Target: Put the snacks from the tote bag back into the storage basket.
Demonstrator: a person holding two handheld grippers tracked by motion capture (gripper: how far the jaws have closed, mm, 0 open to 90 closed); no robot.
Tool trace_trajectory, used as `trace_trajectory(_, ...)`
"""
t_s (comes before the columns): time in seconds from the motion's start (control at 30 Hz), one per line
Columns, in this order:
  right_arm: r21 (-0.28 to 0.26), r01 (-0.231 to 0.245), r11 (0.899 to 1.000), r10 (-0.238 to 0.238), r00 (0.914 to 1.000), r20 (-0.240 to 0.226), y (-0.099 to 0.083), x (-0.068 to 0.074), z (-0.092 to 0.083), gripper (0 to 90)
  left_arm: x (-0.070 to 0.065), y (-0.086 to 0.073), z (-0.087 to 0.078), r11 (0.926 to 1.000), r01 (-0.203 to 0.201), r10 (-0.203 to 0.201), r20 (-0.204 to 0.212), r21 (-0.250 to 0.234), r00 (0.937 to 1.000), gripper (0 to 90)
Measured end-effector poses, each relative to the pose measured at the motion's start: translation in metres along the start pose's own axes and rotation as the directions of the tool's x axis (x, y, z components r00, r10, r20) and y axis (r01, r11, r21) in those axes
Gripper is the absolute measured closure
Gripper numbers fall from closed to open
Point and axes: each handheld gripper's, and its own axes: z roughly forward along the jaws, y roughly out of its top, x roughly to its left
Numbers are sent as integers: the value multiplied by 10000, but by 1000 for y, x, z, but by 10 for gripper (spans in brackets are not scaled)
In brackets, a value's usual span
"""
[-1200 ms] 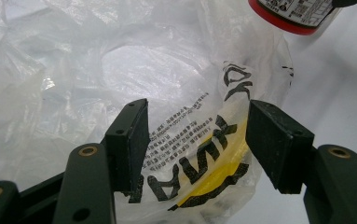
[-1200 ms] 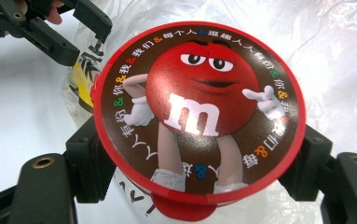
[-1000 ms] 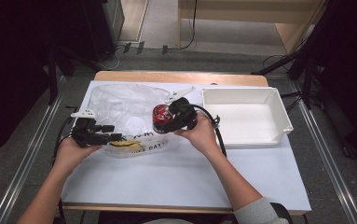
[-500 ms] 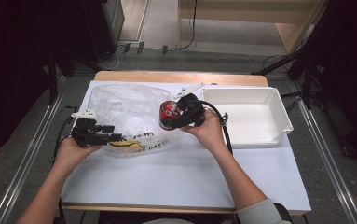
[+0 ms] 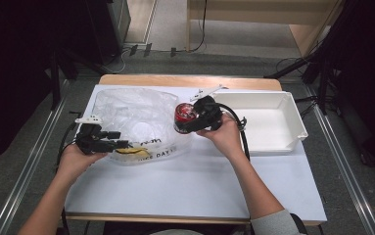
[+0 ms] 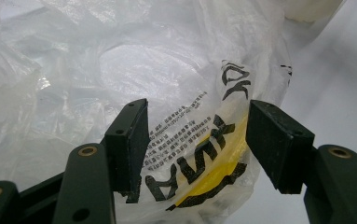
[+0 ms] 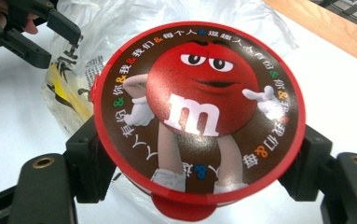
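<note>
A round red M&M's tub with a brown cartoon lid is clamped between the jaws of my right gripper. In the high view the tub hangs over the right edge of a clear plastic bag with black print. My left gripper is at the bag's near left edge. Its jaws stand apart on either side of the bag's printed corner, and the left gripper is open. Something yellow lies inside the bag.
A white rectangular tray stands at the right on the white table cover, close to my right hand. The left gripper appears far off in the right gripper view. A wooden table edge runs along the back.
My right gripper has carried the tub to the right and slightly farther back, towards the tray. The left gripper and the bag have stayed put.
</note>
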Motion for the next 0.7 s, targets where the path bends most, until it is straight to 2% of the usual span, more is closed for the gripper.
trace_trajectory(0.7,-204,-299,9993,307,9985,445,-6,-20,-24,262,0,0,0,10000,1,-1,18,-5,10000,404)
